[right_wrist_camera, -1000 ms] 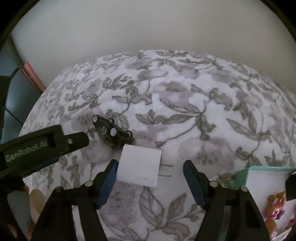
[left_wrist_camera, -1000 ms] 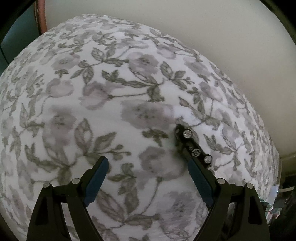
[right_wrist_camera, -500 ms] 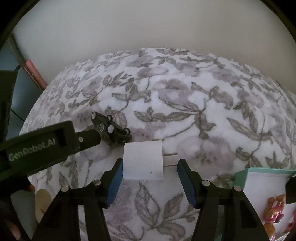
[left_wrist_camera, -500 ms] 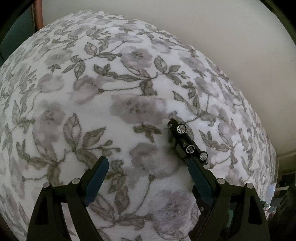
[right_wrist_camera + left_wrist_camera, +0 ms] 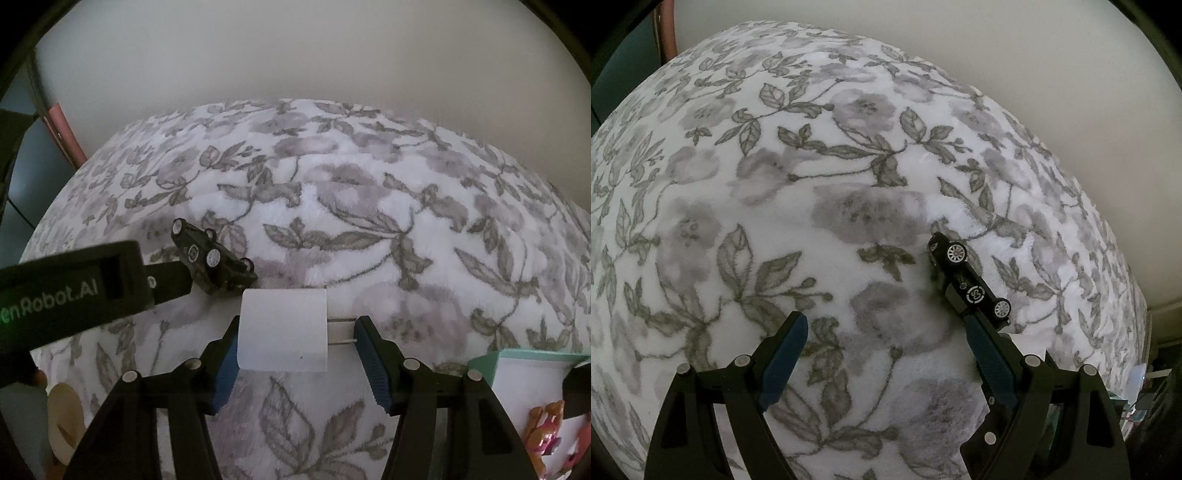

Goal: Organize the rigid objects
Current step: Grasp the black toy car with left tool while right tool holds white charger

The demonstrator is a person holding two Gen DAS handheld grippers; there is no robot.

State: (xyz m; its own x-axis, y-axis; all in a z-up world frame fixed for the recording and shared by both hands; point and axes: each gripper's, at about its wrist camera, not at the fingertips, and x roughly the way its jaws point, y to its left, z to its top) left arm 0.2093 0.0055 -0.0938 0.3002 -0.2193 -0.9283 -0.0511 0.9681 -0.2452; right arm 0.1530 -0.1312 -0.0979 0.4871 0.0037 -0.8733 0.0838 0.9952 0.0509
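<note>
A black toy car (image 5: 967, 282) lies on its side on the floral blanket (image 5: 812, 184), touching the tip of my left gripper's right finger. My left gripper (image 5: 886, 332) is open and holds nothing. In the right wrist view the same car (image 5: 210, 256) lies left of a white plug adapter (image 5: 282, 328) with two metal prongs pointing right. My right gripper (image 5: 295, 332) is open around the adapter, its left finger touching the adapter's side and its right finger at the prong tips.
A teal-rimmed white box (image 5: 524, 373) with pink toys (image 5: 546, 435) sits at the lower right. A pale wall (image 5: 295, 55) stands behind the blanket. A pink-edged dark panel (image 5: 62, 133) is at the far left.
My right gripper has moved forward around the white adapter and narrowed. My left gripper has crept toward the car, which now meets its right fingertip.
</note>
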